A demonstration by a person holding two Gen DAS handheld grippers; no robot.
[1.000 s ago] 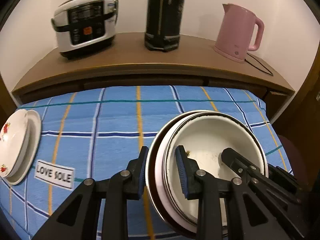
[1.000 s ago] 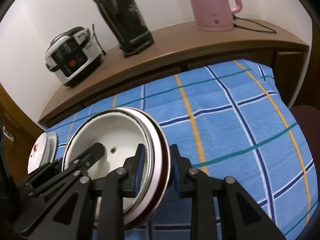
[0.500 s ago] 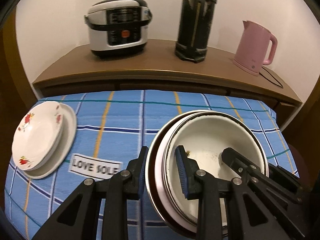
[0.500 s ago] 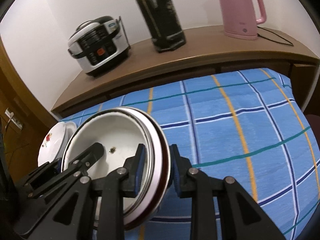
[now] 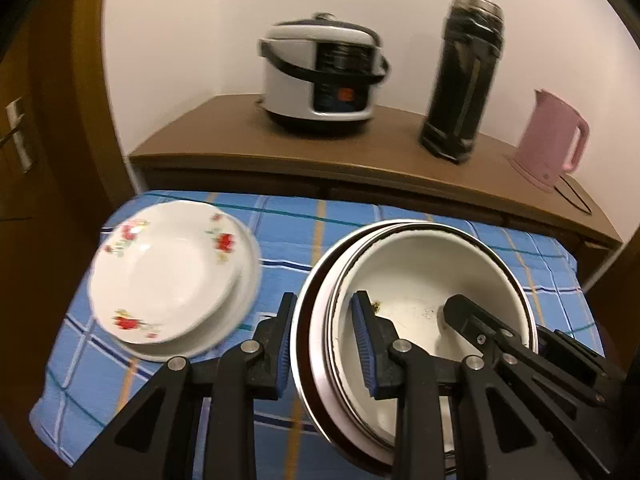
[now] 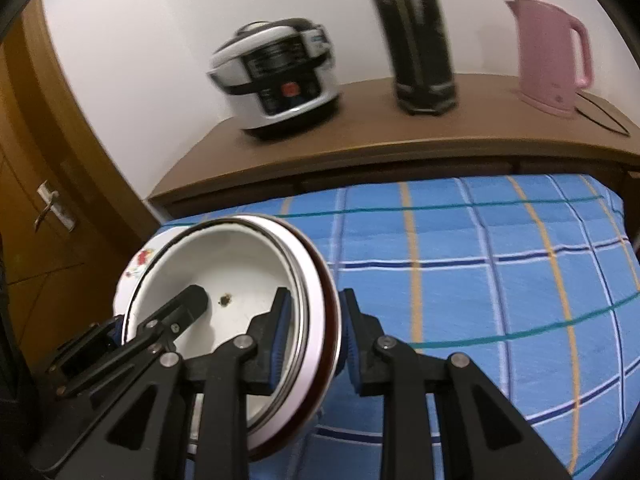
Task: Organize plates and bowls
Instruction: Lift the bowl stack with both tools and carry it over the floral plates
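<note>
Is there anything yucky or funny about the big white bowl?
Yes. The big white bowl has a small brown speck and faint smudges on its inside bottom, so it looks unwashed. It is stacked in other dishes, clamped at opposite rims by the left gripper and right gripper.

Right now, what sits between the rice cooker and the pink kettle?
A tall black thermos flask stands between the rice cooker and the pink kettle on the wooden shelf; both wrist views show it.

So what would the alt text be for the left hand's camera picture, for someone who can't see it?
Two black tools, the left tool and the right tool, grip opposite rims of a stack of white bowls above a blue checked cloth. A flowered plate stack lies left; a rice cooker, black flask and pink kettle stand on a shelf behind.
</note>
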